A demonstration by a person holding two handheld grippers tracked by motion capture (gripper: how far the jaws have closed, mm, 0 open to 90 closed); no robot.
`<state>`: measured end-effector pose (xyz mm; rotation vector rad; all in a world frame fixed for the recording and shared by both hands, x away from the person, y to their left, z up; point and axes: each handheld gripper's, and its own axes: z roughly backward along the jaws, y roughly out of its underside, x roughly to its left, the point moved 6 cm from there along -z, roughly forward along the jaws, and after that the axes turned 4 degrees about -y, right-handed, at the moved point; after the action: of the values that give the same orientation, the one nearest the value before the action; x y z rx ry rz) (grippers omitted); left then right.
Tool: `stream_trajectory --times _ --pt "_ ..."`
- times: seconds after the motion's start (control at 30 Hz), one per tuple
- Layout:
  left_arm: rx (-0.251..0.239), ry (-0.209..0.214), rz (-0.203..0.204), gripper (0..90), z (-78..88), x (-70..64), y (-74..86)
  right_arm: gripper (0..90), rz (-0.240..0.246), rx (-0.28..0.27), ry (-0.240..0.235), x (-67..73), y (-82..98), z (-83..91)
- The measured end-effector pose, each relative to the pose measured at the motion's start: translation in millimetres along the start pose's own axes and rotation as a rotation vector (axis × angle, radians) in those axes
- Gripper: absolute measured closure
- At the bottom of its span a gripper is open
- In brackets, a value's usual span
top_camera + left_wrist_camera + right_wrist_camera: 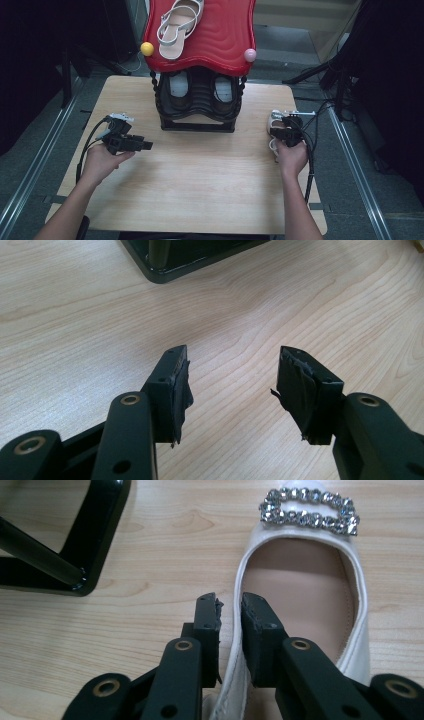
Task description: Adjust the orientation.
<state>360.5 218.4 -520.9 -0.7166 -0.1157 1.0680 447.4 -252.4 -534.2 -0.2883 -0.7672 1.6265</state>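
Worktop [200,190]: light wood, spans the centre of the high view. Rack [199,107]: black, two tiers, upper centre of the frame; red top shelf [220,35] with a yellow knob [147,48] and a pink knob [250,55] at its front corners. A white sandal [179,27] lies on the red shelf, top centre. A dark pair of shoes [200,90] sits on the lower tier.

White shoe [305,605]: flat on the worktop at centre right of the high view, right of the rack, apart from it. In the right gripper view its rhinestone buckle [309,510] sits at upper right.

Left tongs [232,385]: centre left of the high view, held over bare wood, jaws apart, nothing between.

Right tongs [231,625]: over the white shoe, jaws nearly together astride the shoe's side wall; whether the pads press on it cannot be told.
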Motion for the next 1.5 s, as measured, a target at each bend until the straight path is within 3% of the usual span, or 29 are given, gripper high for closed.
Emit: stream_trajectory --times 0.17,0.2,0.4,0.63,0.8,1.1,1.5 --pt "0.002 0.001 -0.005 47.1 -0.1 0.0 0.5 84.1 -0.006 0.02 0.014 -2.0 -0.3 -2.2" --pt "0.003 0.0 -0.005 47.2 -0.2 0.0 0.7 86.2 0.003 0.047 0.031 -3.4 -0.6 -4.6" --pt "-0.007 0.023 0.007 47.2 1.5 -1.1 0.4 88.5 -0.008 0.052 0.029 -3.6 -1.2 -5.2" --pt "-0.006 0.009 0.006 47.2 1.0 -0.3 0.5 88.8 0.009 0.057 0.04 -3.9 -3.1 -2.7" --pt "-0.003 0.001 0.003 47.2 0.2 -0.3 0.8 88.8 0.002 0.025 0.018 -2.7 -9.5 6.8" --pt "-0.001 0.005 0.004 47.2 1.1 0.9 1.2 88.9 -0.001 0.013 -0.051 9.3 -18.7 14.4" --pt "-0.001 0.001 0.003 47.1 0.9 1.5 1.6 88.9 0.004 -0.003 -0.105 23.0 -31.3 25.1"
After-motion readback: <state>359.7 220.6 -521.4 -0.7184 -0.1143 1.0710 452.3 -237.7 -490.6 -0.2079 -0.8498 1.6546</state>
